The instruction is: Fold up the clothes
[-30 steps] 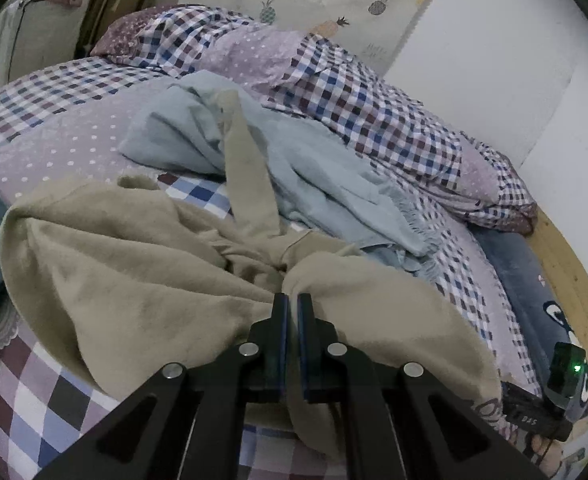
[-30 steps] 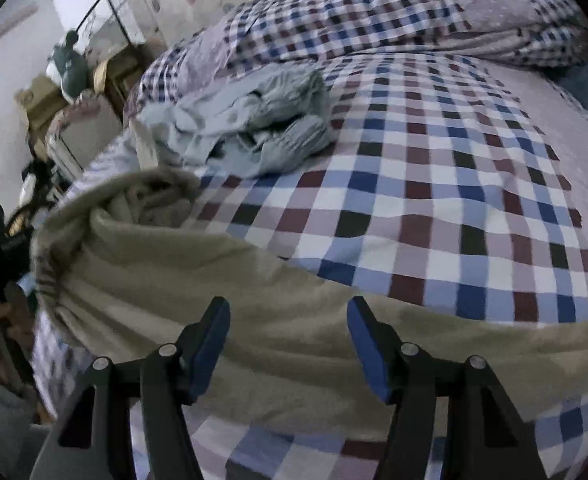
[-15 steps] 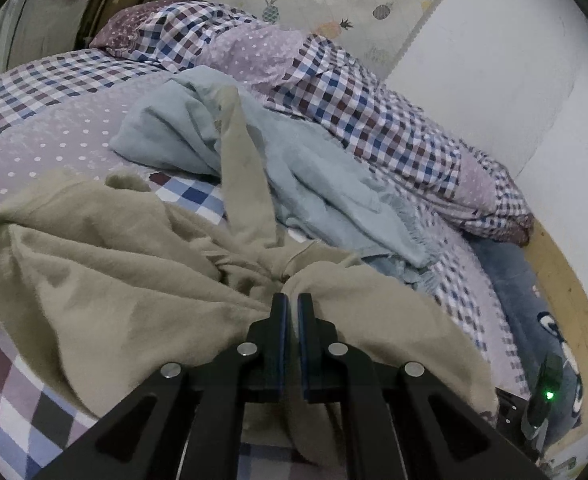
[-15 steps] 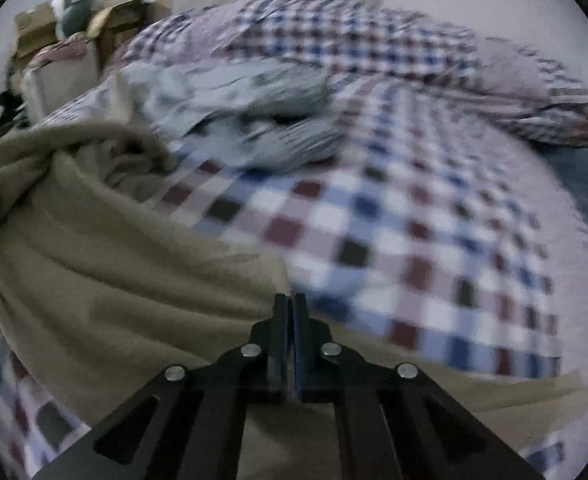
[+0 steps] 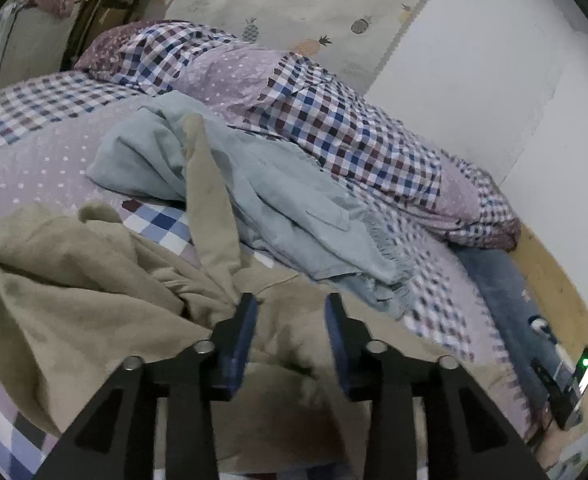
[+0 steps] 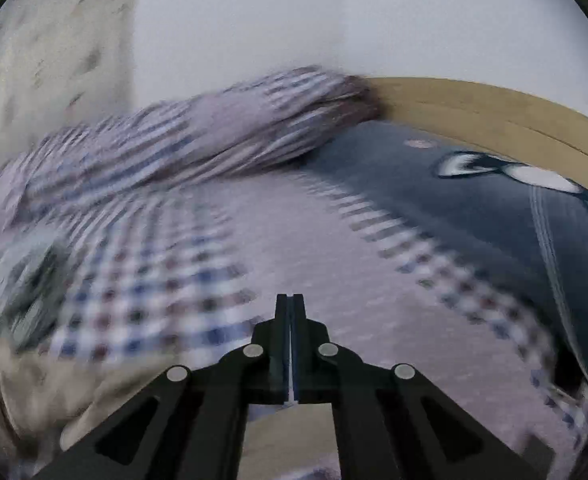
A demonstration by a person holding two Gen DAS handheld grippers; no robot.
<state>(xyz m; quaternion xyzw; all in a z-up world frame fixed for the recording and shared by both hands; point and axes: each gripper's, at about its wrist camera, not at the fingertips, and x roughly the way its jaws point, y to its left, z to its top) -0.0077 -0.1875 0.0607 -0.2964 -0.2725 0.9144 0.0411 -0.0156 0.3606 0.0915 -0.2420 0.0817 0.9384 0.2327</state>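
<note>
Checked bedding covers the bed (image 5: 53,168), on which a beige garment (image 5: 93,312) is heaped at the near edge; a pale blue garment (image 5: 277,208) lies just beyond it, toward the pillows (image 5: 334,120); the left tongs (image 5: 291,336) are held wide apart over the beige garment, gripping nothing; the right tongs (image 6: 289,344) are pressed together, with beige cloth seen just beneath them; the view is blurred, so whether it is held cannot be told.
</note>
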